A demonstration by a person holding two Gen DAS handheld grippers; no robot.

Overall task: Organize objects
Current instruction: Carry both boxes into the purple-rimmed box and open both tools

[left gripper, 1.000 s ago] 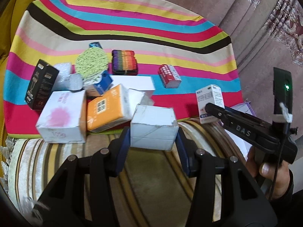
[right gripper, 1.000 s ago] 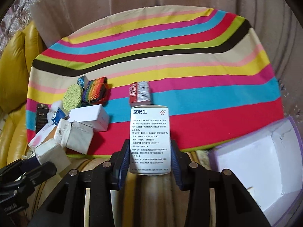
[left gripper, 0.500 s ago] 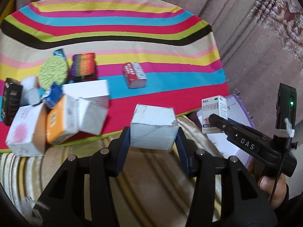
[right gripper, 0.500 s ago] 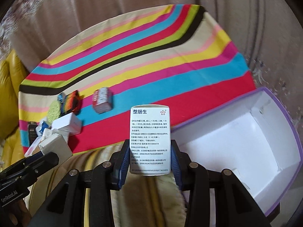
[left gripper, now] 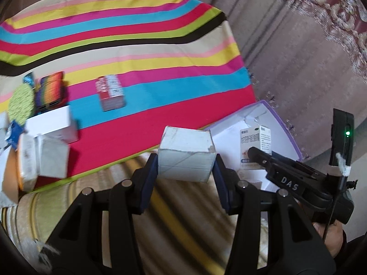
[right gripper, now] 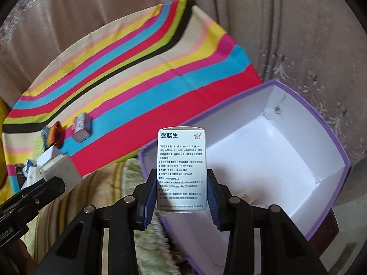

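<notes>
My left gripper (left gripper: 186,168) is shut on a plain white cardboard box (left gripper: 186,153) and holds it in the air near the striped cloth's front edge. My right gripper (right gripper: 181,194) is shut on an upright white medicine box (right gripper: 182,169) with blue Chinese print, held over the near left corner of a purple-rimmed, white-lined open box (right gripper: 325,123). In the left wrist view the right gripper (left gripper: 254,153) with its medicine box (left gripper: 255,142) hangs over that purple box (left gripper: 284,126). The left gripper's white box also shows at the left of the right wrist view (right gripper: 60,168).
On the striped cloth (left gripper: 137,41) lie a red-and-white packet (left gripper: 111,92), a rainbow-coloured case (left gripper: 51,89), a green round pad (left gripper: 20,103), a white box (left gripper: 51,123) and more boxes piled at the left edge (left gripper: 41,160). A curtain (left gripper: 298,57) hangs behind.
Both grippers have swung to the right with their boxes. The purple box has come into full view under the right gripper. The pile of boxes has slid toward the left edge.
</notes>
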